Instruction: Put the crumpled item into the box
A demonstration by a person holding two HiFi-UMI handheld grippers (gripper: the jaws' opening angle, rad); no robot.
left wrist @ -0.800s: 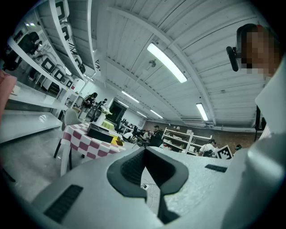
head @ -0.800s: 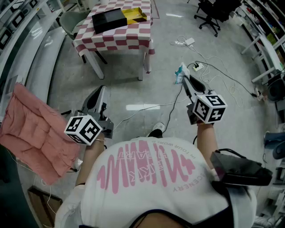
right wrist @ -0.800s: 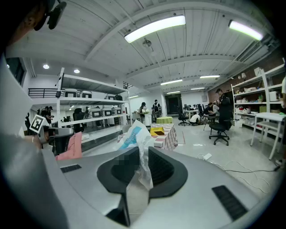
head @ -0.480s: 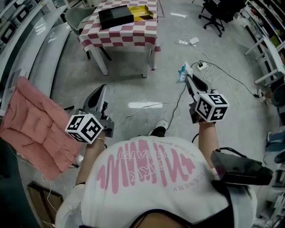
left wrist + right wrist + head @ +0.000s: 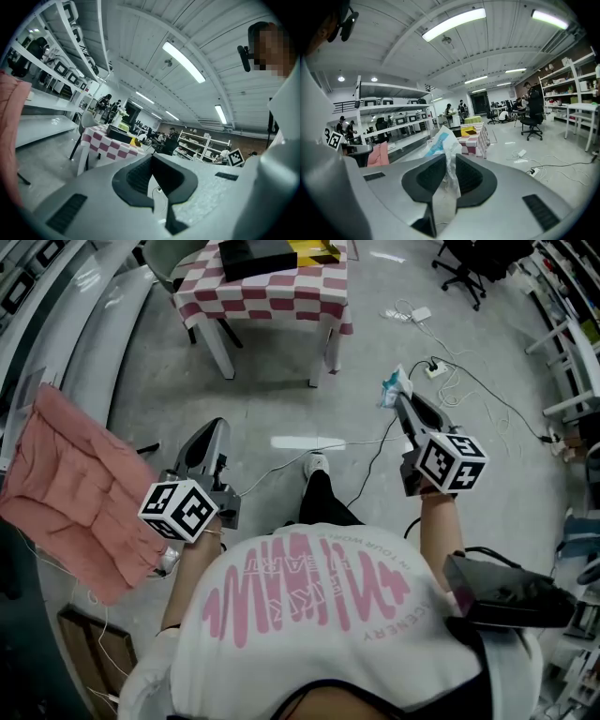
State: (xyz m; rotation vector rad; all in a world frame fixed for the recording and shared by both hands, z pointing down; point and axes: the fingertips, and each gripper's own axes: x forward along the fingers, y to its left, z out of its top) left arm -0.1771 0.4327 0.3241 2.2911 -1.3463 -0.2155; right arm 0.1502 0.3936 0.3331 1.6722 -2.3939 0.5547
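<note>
My right gripper (image 5: pixel 395 399) is shut on a crumpled white and blue wrapper (image 5: pixel 391 387), held out over the floor. In the right gripper view the wrapper (image 5: pixel 442 143) stands pinched between the dark pads (image 5: pixel 429 176). My left gripper (image 5: pixel 207 441) hangs lower at the left, shut with nothing in it; in its own view the pads (image 5: pixel 140 176) meet. Ahead stands a table with a red and white checked cloth (image 5: pixel 281 294). On it lie a black box (image 5: pixel 255 256) and a yellow box (image 5: pixel 317 251).
A pink cushion (image 5: pixel 66 484) lies at the left by long white shelving. Cables and a power strip (image 5: pixel 436 369) trail over the floor at the right. An office chair (image 5: pixel 469 263) and a white table (image 5: pixel 572 343) stand at the far right. A grey chair (image 5: pixel 172 253) stands beside the checked table.
The person has stepped forward, a foot now showing ahead on the floor. The checked table has slid toward the top edge and looks slightly nearer. Both grippers keep their hold and stance.
</note>
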